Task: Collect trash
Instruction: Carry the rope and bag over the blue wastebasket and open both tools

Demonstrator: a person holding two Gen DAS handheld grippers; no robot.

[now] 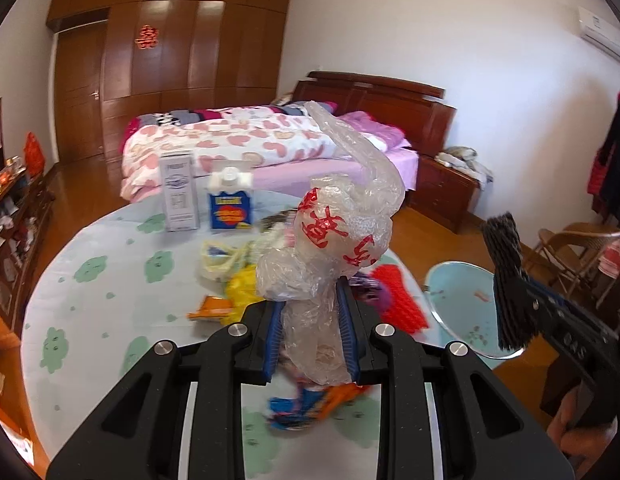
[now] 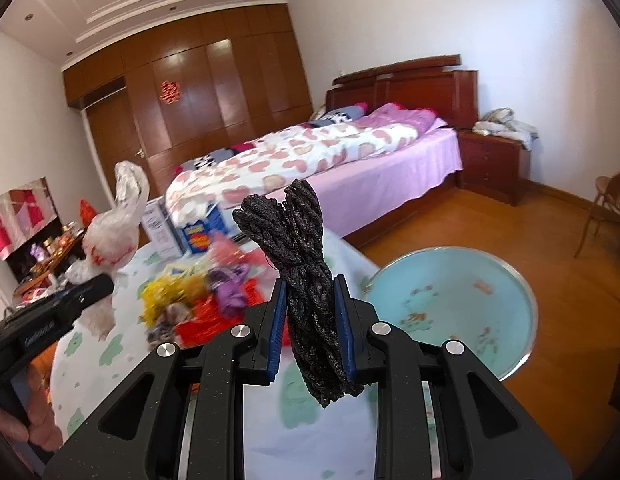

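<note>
At centre frame, the left gripper [image 1: 310,332] is pinching a crumpled plastic bag [image 1: 334,240] above the counter [image 1: 90,280]; the right gripper [image 2: 310,330] is clamping a black braided bundle [image 2: 306,280]. Slippery film might be sliding free.

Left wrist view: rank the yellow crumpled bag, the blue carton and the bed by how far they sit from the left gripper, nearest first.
1. Yellow crumpled bag: on the table just beyond the left gripper, slightly left of its fingers.
2. Blue carton: upright at the table's far edge, beside a white box.
3. Bed: off the table, across the floor, against the back wall.
</note>
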